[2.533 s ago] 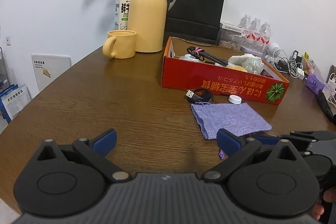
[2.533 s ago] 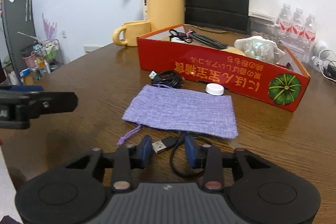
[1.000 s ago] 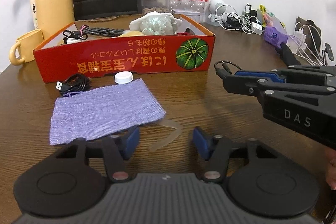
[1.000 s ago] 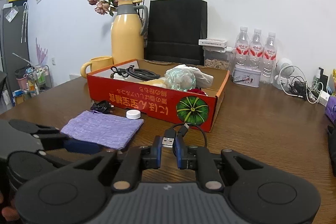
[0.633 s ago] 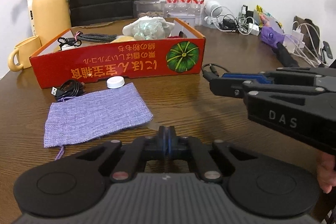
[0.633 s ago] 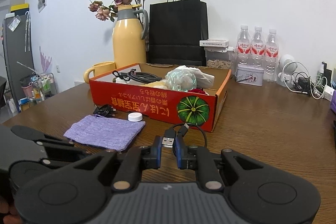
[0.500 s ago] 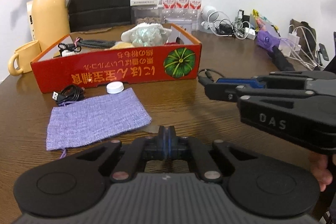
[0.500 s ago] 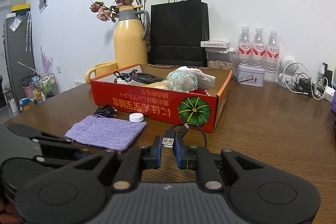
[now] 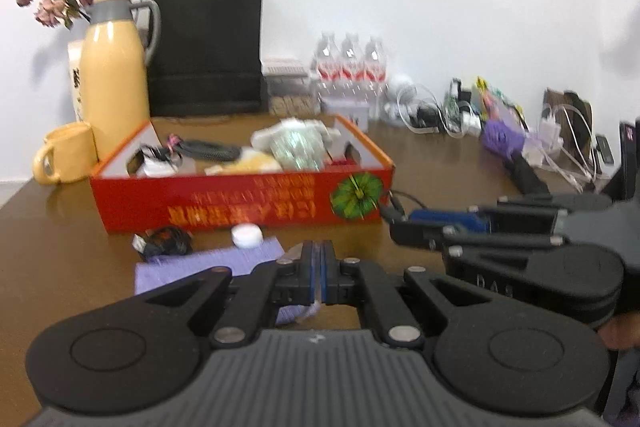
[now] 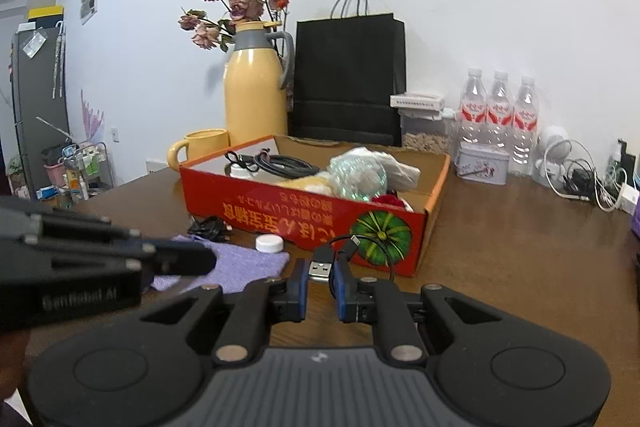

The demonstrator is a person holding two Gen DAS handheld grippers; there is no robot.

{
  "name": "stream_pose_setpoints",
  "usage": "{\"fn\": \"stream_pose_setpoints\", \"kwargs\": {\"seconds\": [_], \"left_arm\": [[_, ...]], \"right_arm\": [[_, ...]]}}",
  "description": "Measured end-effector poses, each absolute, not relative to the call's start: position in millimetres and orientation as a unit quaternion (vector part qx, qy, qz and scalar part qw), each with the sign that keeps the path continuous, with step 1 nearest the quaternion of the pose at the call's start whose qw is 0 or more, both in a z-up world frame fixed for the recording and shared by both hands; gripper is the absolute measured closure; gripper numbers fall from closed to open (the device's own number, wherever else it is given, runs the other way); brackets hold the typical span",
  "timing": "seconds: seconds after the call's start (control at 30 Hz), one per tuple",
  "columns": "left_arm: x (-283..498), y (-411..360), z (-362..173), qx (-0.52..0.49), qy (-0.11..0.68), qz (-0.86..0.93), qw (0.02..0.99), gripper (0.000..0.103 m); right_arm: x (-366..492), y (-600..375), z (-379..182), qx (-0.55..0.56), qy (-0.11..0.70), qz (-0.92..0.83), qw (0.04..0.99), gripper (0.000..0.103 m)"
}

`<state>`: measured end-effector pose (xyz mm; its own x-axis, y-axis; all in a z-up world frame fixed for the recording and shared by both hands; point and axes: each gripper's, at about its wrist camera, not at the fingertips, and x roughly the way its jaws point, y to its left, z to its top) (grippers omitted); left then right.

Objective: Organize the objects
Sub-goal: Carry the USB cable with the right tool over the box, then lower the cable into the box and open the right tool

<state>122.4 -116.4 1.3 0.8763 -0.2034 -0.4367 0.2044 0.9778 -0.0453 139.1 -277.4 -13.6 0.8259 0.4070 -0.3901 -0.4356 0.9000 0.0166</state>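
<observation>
My left gripper (image 9: 321,259) is shut on a thin translucent strip (image 9: 294,251) and is lifted above the table, over the purple cloth pouch (image 9: 208,265). My right gripper (image 10: 321,273) is shut on a black USB cable (image 10: 322,267), its metal plug between the blue pads and its loop hanging ahead. It shows from the side in the left wrist view (image 9: 400,223). The red cardboard box (image 9: 240,211) holds cables and wrapped things. A coiled black cable (image 9: 166,245) and a white cap (image 9: 247,235) lie before the box.
A yellow jug with dried flowers (image 10: 254,99), a yellow mug (image 10: 200,147), a black paper bag (image 10: 348,79), three water bottles (image 10: 498,115) and a tin (image 10: 482,163) stand behind the box. Chargers and cords (image 9: 448,115) crowd the far right of the wooden table (image 10: 520,259).
My left gripper closed on the translucent strip about half a second ago and has since risen with it. My right gripper still holds the USB cable and has lifted slightly.
</observation>
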Motion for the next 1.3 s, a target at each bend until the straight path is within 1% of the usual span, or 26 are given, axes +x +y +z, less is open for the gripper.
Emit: {"fn": "stream_pose_setpoints", "kwargs": {"seconds": [0.27,0.53,0.77,1.0,1.3], "left_arm": [[151,-92,28,-0.007,0.183,-0.093,0.979,0.100],[200,-67,50,-0.024,0.146,-0.079,0.986,0.100],[259,-45,51,-0.045,0.151,-0.061,0.986,0.100],[308,-38,41,-0.052,0.167,-0.051,0.983,0.100],[330,-35,30,-0.048,0.185,-0.046,0.980,0.099]], "right_arm": [[161,-253,11,-0.041,0.170,0.223,0.959,0.090],[210,-222,33,-0.033,0.153,0.212,0.965,0.090],[261,-198,36,-0.031,0.156,0.191,0.969,0.090],[307,-189,27,-0.024,0.167,0.172,0.971,0.090],[329,-194,12,-0.028,0.194,0.161,0.967,0.090]]}}
